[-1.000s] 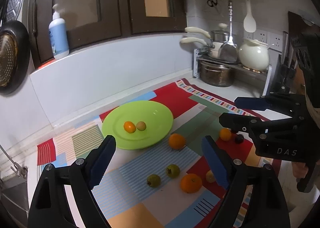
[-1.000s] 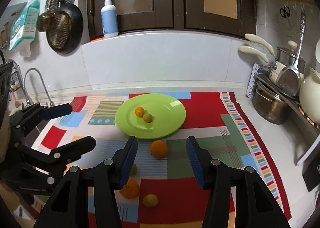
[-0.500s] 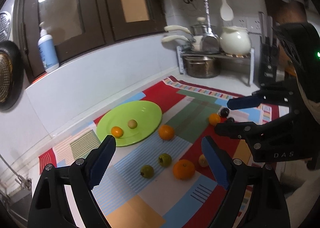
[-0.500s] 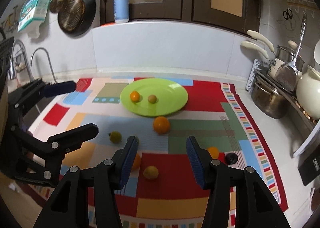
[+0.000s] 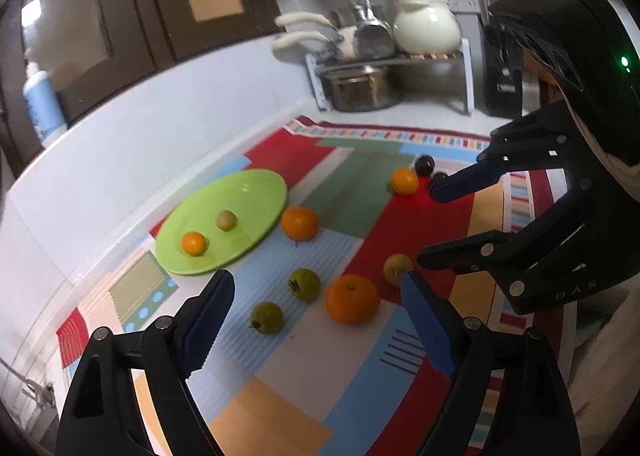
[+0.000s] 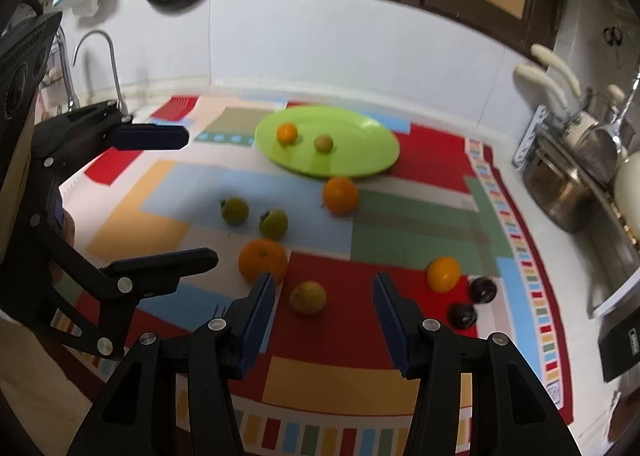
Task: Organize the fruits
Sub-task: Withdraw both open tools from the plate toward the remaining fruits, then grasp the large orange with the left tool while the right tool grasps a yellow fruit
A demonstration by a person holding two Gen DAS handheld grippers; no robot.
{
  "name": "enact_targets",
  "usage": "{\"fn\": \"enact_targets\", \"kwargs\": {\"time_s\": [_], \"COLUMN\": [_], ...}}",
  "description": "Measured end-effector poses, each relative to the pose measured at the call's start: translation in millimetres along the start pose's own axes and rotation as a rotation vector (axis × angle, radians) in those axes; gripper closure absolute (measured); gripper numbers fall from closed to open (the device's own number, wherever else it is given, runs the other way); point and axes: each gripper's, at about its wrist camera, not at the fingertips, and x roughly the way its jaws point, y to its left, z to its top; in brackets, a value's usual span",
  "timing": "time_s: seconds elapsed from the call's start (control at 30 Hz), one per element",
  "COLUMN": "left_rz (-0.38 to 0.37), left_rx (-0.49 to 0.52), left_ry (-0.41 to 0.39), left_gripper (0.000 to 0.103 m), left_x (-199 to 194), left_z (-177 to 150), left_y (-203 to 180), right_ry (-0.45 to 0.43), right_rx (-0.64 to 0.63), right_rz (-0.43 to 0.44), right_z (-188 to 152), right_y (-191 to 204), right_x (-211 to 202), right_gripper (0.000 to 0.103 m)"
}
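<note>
A green plate (image 5: pixel 256 191) (image 6: pixel 360 151) on the patchwork mat holds a small orange (image 5: pixel 193 243) and a pale round fruit (image 5: pixel 226 220). Loose on the mat lie a large orange (image 5: pixel 351 298) (image 6: pixel 263 260), another orange (image 5: pixel 299 222) (image 6: pixel 340 195), two green fruits (image 5: pixel 304 284) (image 5: pixel 267 317), a yellow fruit (image 6: pixel 307 297), a small orange (image 6: pixel 443 274) and two dark plums (image 6: pixel 483 289) (image 6: pixel 462 316). My left gripper (image 5: pixel 320 320) is open and empty above the green fruits. My right gripper (image 6: pixel 324 316) is open and empty, with the yellow fruit between its fingers in view.
Pots and a white kettle (image 5: pixel 426 25) stand on a rack at the back right. A tap (image 6: pixel 100 63) and sink edge lie at the left. A soap bottle (image 5: pixel 42 107) stands on the ledge. The counter's front edge is close below the mat.
Both grippers have drawn back and tilted down toward the mat. The loose fruits now sit larger and nearer the fingers. Both stay open.
</note>
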Motion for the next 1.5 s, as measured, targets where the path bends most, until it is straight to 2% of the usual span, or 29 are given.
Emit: {"fn": "enact_targets", "kwargs": {"time_s": [0.27, 0.43, 0.6, 0.67, 0.77, 0.87, 0.97, 1.27, 1.5], "left_rz": [-0.091, -0.133, -0.163, -0.168, -0.187, -0.212, -0.223, -0.189, -0.150], "left_rx": [0.024, 0.029, 0.021, 0.014, -0.012, -0.035, -0.048, -0.128, -0.187], "left_ry": [0.070, 0.091, 0.110, 0.113, 0.120, 0.138, 0.140, 0.123, 0.084], "left_gripper": [0.036, 0.042, 0.045, 0.046, 0.049, 0.053, 0.060, 0.061, 0.061], "left_x": [28.7, 41.2, 52.1, 54.7, 58.3, 62.7, 63.8, 48.4, 30.8], "left_z": [-10.3, -13.1, -15.8, -15.6, -15.1, -15.7, -14.4, -3.3, 12.6], "left_y": [-2.7, -1.8, 0.9, 1.9, 4.4, 5.7, 5.3, 9.7, 19.8], "right_ry": [0.084, 0.103, 0.118, 0.123, 0.118, 0.117, 0.105, 0.030, -0.087], "right_rx": [-0.013, -0.016, -0.005, -0.002, 0.008, 0.043, 0.067, 0.161, 0.191], "right_rz": [0.045, 0.068, 0.078, 0.083, 0.080, 0.094, 0.085, 0.072, 0.026], "right_z": [-9.6, -12.1, -11.6, -11.6, -11.7, -12.7, -14.0, -12.8, 2.1], "right_y": [0.6, 1.4, -0.1, -0.5, -2.0, -5.7, -8.3, -16.3, -17.8], "right_x": [31.3, 45.0, 56.9, 60.4, 62.9, 64.6, 63.5, 44.5, 17.0], "right_gripper": [0.052, 0.052, 0.058, 0.064, 0.065, 0.073, 0.073, 0.073, 0.073]}}
